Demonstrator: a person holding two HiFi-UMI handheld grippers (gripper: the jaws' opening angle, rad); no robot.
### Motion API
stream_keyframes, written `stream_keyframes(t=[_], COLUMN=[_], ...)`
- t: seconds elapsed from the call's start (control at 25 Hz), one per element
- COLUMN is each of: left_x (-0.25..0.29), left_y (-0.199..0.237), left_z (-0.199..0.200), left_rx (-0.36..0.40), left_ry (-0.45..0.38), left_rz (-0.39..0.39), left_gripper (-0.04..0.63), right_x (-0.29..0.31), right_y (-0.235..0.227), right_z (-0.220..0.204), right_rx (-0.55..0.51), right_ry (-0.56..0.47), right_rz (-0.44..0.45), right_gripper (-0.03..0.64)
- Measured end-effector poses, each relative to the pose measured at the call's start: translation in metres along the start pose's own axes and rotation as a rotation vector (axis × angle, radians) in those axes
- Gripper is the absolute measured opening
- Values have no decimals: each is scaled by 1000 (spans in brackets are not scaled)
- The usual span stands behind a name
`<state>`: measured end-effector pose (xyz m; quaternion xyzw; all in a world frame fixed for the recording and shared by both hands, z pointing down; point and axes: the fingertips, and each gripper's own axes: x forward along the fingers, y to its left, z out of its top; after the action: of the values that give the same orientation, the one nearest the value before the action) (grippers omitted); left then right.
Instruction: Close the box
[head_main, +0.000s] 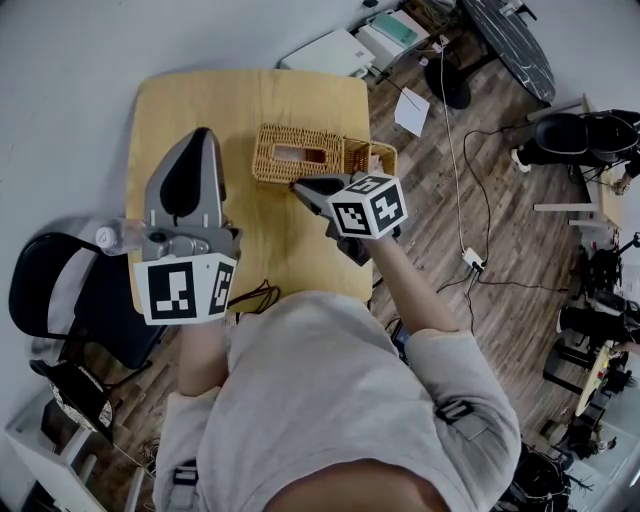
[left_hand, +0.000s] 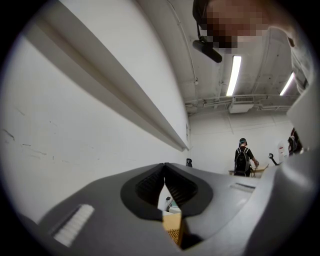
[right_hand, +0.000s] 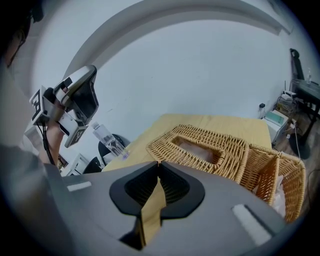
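Note:
A wicker box stands on the far half of the wooden table (head_main: 180, 105). Its slotted lid (head_main: 298, 153) (right_hand: 200, 147) lies to the left of the open basket part (head_main: 372, 158) (right_hand: 280, 175), and the two touch. My right gripper (head_main: 300, 187) (right_hand: 158, 163) is shut with nothing in it; its tips hover just in front of the lid's near edge. Raised off the table to the left, my left gripper (head_main: 203, 135) (left_hand: 164, 164) is shut and empty and points up at the wall. It also shows in the right gripper view, where the left gripper (right_hand: 75, 105) is held high.
A clear plastic bottle (head_main: 108, 237) (right_hand: 107, 140) stands at the table's left edge. A black chair (head_main: 60, 290) is left of the table. Dark cables (head_main: 255, 295) lie at the near table edge. White cases (head_main: 330, 50) sit beyond the table. A person (left_hand: 244, 157) stands far off.

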<state>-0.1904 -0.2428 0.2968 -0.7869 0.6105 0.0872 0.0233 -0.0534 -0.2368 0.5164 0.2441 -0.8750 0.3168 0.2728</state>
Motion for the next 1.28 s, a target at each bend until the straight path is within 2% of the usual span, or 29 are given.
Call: stream_keyframes(t=[0.84, 1.28], left_x=[3, 6], left_y=[0, -19], left_z=[-6, 0], left_rx=[12, 43], left_ry=[14, 13], left_rz=[-1, -23], left_gripper=[58, 58], right_x=[19, 6], right_y=[-6, 0], right_z=[-19, -8], right_rx=[-31, -115], right_ry=[54, -76], right_rz=[-26, -77], right_gripper=[21, 23])
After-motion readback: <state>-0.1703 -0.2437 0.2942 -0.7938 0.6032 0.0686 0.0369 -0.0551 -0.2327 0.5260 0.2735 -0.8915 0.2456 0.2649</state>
